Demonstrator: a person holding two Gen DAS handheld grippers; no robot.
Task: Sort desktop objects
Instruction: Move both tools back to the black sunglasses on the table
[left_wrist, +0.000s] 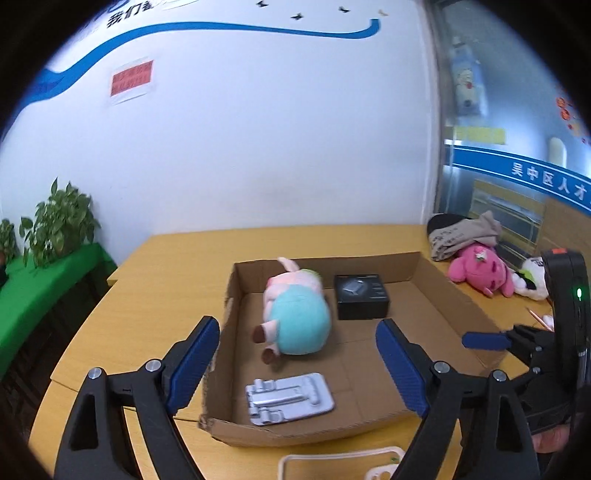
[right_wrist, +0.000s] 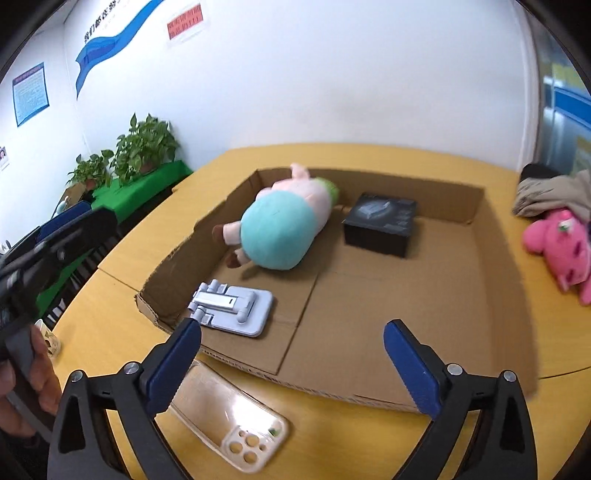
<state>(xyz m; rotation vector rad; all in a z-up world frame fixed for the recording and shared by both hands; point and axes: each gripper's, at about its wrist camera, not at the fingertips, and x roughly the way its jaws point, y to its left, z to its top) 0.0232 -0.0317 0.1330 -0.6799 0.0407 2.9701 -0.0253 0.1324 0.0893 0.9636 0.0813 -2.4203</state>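
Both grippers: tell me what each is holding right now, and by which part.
Nothing is held. The left gripper and the right gripper both stand open and empty above the cardboard tray.

Plush pig (right_wrist: 280, 225) inside cardboard tray (right_wrist: 476, 206)

Brown cardboard box (right_wrist: 476, 206) on yellow-orange tabletop (right_wrist: 110, 325), holding teal-and-pink plush pig (right_wrist: 275, 232), black small box (right_wrist: 380, 225) and silver-grey phone stand (right_wrist: 236, 306); clear cream phone case (right_wrist: 229, 421); bright pink plush (right_wrist: 557, 243); blue-padded black fingers (right_wrist: 173, 369).
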